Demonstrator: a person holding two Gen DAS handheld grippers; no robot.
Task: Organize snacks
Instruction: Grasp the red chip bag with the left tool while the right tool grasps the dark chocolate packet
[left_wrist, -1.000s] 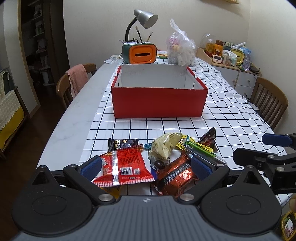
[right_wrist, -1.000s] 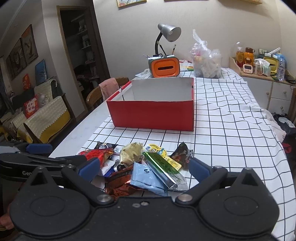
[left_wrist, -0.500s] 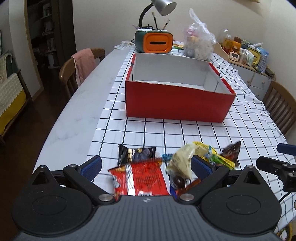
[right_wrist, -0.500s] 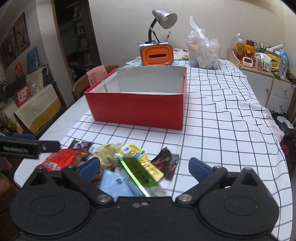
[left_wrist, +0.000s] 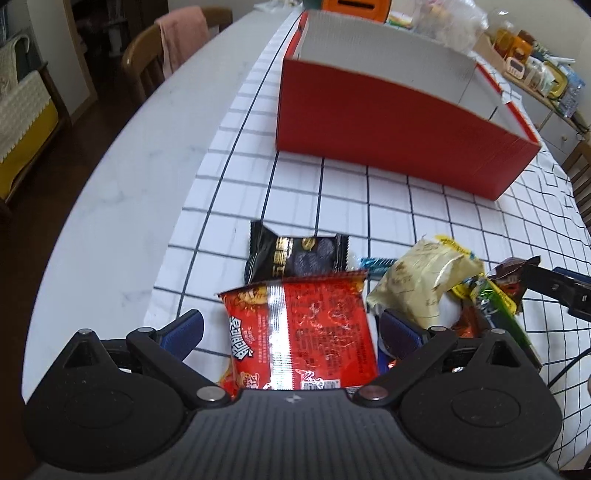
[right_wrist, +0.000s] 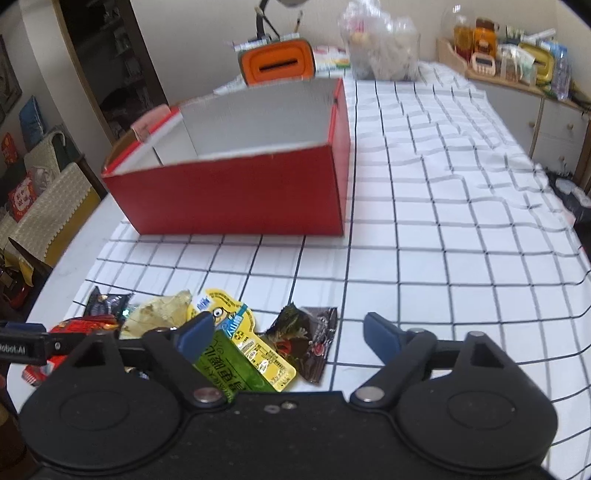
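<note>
**Both grippers low over the snack pile, first picks not yet made**

I have the left gripper (left_wrist: 291, 326) down over the red packet (left_wrist: 301, 332), which lies flat at the bottom centre of the left wrist view. Its jaws stand released, one blue pad well off the packet's left edge and the other just beside its right edge; nothing is pinched. Just above it lies a black packet (left_wrist: 297, 254), and to the right a crumpled pale yellow bag (left_wrist: 421, 284).

In the right wrist view, the right gripper (right_wrist: 288, 338) sits at the bottom centre with its jaws closing. The dark wrapper (right_wrist: 308, 341) and the end of the yellow-and-green packet (right_wrist: 240, 350) lie between the pads, but neither pad presses on them yet.

The red box (right_wrist: 240, 192) stands in the upper middle of both views, open-topped, and no snack shows in the part of it I can see. All the snacks sit in one heap on the checked cloth (right_wrist: 443, 240).

To do this well, I judge each gripper should take one packet only. On the left I'd centre the pads across the red packet's width before closing. On the right I'd shift toward the dark wrapper so the yellow-and-green packet isn't caught too.
</note>
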